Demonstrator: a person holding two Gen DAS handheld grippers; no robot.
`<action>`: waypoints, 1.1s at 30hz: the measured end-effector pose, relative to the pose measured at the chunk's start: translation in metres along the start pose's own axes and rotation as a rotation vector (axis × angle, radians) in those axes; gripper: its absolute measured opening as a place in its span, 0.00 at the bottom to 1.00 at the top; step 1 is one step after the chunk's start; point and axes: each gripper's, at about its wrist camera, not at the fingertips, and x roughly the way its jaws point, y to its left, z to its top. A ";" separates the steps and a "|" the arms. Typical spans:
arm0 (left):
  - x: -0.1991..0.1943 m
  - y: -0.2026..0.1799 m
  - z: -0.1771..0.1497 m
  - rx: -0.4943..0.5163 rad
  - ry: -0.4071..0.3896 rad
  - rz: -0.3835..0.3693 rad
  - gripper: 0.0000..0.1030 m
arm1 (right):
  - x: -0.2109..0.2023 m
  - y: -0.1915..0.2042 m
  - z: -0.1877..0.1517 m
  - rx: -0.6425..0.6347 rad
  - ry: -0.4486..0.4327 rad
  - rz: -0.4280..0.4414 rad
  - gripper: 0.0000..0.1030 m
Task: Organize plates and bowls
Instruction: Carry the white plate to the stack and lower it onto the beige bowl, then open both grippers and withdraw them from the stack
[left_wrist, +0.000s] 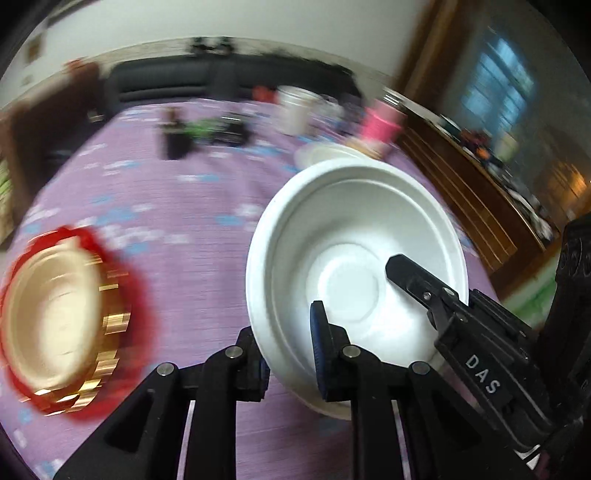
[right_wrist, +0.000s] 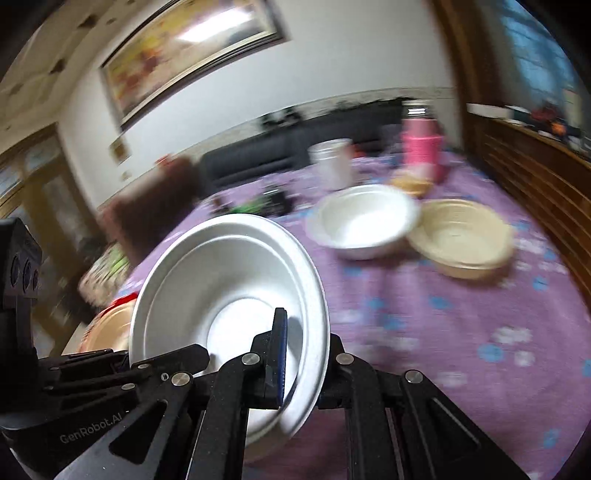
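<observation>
Both jaws are clenched on the rim of one white bowl (left_wrist: 354, 280), left gripper (left_wrist: 288, 354) and right gripper (right_wrist: 303, 365) holding it tilted above the worktop (right_wrist: 461, 332), so sorting looks midway: a white bowl stack (right_wrist: 364, 225) and tan bowls (right_wrist: 463, 236) sit toward the far right corner, a gold plate (left_wrist: 55, 317) waits near the left edge.

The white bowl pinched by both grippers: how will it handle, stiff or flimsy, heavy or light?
The white bowl looks thin-walled and disposable, so probably light and somewhat flexible. The left gripper and right gripper each pinch only its rim, so it may bend or pivot. Its smooth surface could slip.
</observation>
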 end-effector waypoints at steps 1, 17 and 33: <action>-0.005 0.013 -0.001 -0.018 -0.012 0.021 0.17 | 0.007 0.011 0.001 -0.008 0.018 0.029 0.11; -0.020 0.192 -0.023 -0.357 -0.016 0.214 0.25 | 0.142 0.193 -0.020 -0.242 0.276 0.170 0.11; -0.082 0.187 -0.035 -0.309 -0.229 0.425 0.76 | 0.149 0.206 -0.026 -0.270 0.209 0.159 0.43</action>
